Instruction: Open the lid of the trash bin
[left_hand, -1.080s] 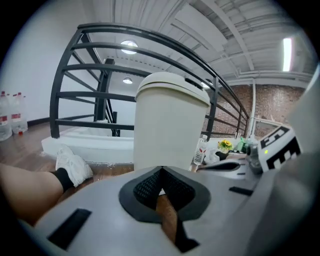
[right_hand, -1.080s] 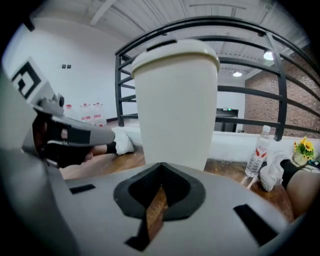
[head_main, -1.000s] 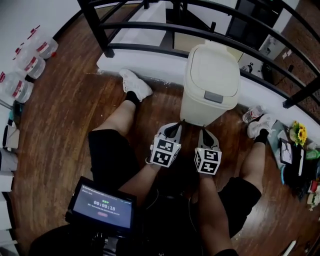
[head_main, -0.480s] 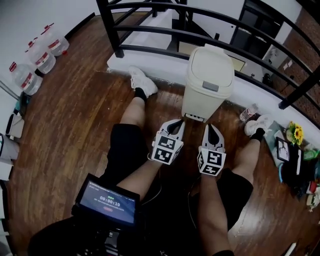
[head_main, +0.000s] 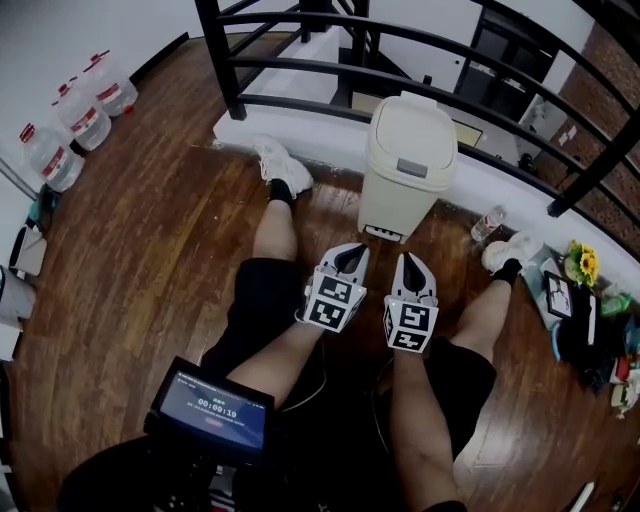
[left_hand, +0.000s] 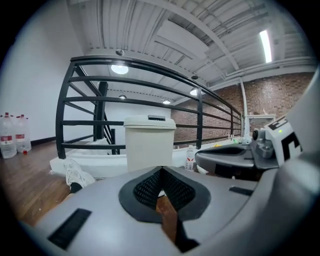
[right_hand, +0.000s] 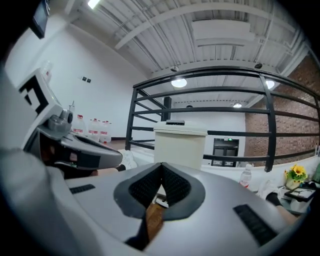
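Bin lid (head_main: 412, 140) down, contents unseen; left tongs (head_main: 352, 254), right tongs (head_main: 410, 263) seemingly closed

The trash bin (head_main: 408, 165) stands before the railing (head_main: 420, 62), between the person's 2 legs (head_main: 275, 235).

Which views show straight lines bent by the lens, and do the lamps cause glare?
Head view: the railing bows mildly, the trash bin is sharp, no glare. Left gripper view: strong fisheye, black corners, the ceiling strip lamp blown white. Right gripper view: same bending and black corners, a round lamp glares.
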